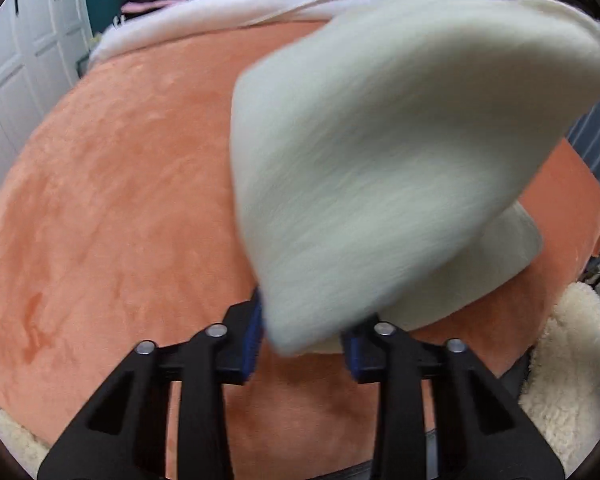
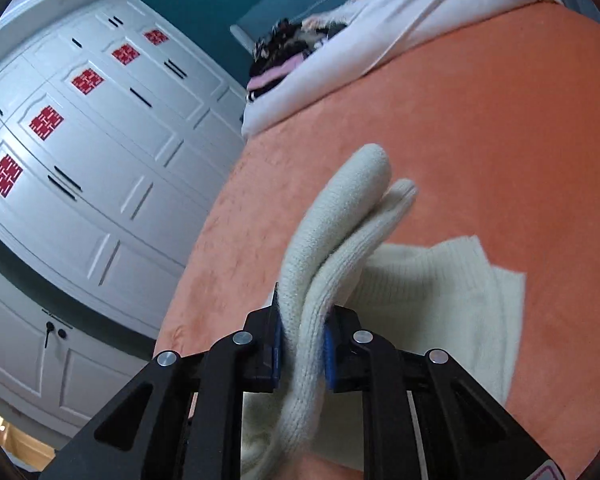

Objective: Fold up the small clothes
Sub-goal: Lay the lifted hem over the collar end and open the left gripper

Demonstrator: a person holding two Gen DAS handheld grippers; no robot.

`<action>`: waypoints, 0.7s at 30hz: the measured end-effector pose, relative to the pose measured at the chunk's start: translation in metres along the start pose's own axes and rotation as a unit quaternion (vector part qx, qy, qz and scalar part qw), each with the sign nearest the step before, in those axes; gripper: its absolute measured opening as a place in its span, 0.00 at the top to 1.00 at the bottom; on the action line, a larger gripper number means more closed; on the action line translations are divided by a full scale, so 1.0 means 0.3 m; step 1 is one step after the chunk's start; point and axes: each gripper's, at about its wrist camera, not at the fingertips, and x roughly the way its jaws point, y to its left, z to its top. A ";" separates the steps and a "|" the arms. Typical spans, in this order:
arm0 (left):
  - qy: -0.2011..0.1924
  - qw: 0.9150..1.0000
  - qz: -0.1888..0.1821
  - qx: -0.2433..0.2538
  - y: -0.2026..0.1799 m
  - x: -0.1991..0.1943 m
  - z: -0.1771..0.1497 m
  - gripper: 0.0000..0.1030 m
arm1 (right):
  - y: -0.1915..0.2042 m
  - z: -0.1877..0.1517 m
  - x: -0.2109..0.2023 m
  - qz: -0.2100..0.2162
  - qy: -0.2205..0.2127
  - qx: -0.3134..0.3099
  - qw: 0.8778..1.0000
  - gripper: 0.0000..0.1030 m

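**Cream knit lifted off the orange bed cover, one edge in each gripper**

The left gripper (image 1: 305, 340) has its blue-padded fingers closed on a corner of the cream knitted garment (image 1: 380, 152). From there the cloth rises in a broad, motion-blurred sheet that fills the upper right of the left wrist view and hides much of the orange plush bed cover (image 1: 112, 200) behind it. A lower layer of the same knit lies on the cover just beyond the fingers, partly masked by the raised sheet.

In the right wrist view, the right gripper (image 2: 303, 354) is clamped on a doubled fold of the garment (image 2: 432, 292); two rounded layers stick up past the pads, and the rest spreads flat on the cover (image 2: 480, 140). Its near end is cut off behind the gripper body.

Farther back lie a white blanket (image 2: 384, 32) and a dark jumble of clothes (image 2: 288, 48), too small to identify. White wardrobe doors (image 2: 100, 168) carry red paper cut-outs.
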 end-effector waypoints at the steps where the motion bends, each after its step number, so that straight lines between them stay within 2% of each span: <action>1: 0.005 1.000 -0.005 -0.010 0.001 0.006 -0.001 0.75 | -0.095 -0.004 0.079 -0.040 0.032 0.023 0.998 0.86; 3: 0.011 1.000 -0.005 -0.005 -0.011 0.024 -0.004 0.77 | -0.288 -0.093 0.230 -0.118 0.124 0.060 0.983 0.84; 4: 0.017 1.000 -0.007 0.000 -0.020 0.036 -0.005 0.78 | -0.324 -0.127 0.234 -0.114 0.117 0.065 0.984 0.83; 6: 0.020 1.000 0.006 0.003 -0.027 0.043 -0.011 0.78 | -0.298 -0.116 0.159 -0.084 0.077 0.066 0.991 0.79; 7: 0.023 1.000 0.005 -0.002 -0.025 0.045 -0.012 0.78 | -0.286 -0.115 0.097 -0.085 0.057 0.068 0.992 0.73; 9: 0.027 1.000 -0.004 -0.012 -0.013 0.042 -0.007 0.78 | -0.258 -0.113 -0.025 -0.069 0.019 0.054 0.996 0.68; 12: 0.022 1.000 -0.006 -0.006 -0.024 0.019 0.002 0.77 | -0.210 -0.169 -0.129 -0.047 0.028 0.014 0.998 0.50; 13: 0.016 1.000 -0.003 -0.002 -0.030 0.013 0.005 0.76 | -0.195 -0.189 -0.125 -0.040 0.041 -0.001 0.998 0.46; 15: 0.011 1.000 0.002 0.002 -0.036 0.017 0.005 0.75 | -0.162 -0.236 -0.048 -0.033 0.080 -0.021 0.996 0.45; 17: 0.014 1.000 0.006 -0.005 -0.040 0.023 -0.006 0.75 | -0.144 -0.312 0.060 -0.054 0.119 -0.039 0.991 0.46; 19: 0.015 1.000 0.004 -0.011 -0.037 0.016 -0.006 0.77 | -0.132 -0.348 0.112 -0.067 0.133 -0.054 0.987 0.83; 21: 0.011 1.000 0.003 -0.010 -0.032 -0.009 0.007 0.79 | -0.089 -0.351 0.016 -0.054 0.086 -0.050 0.994 0.85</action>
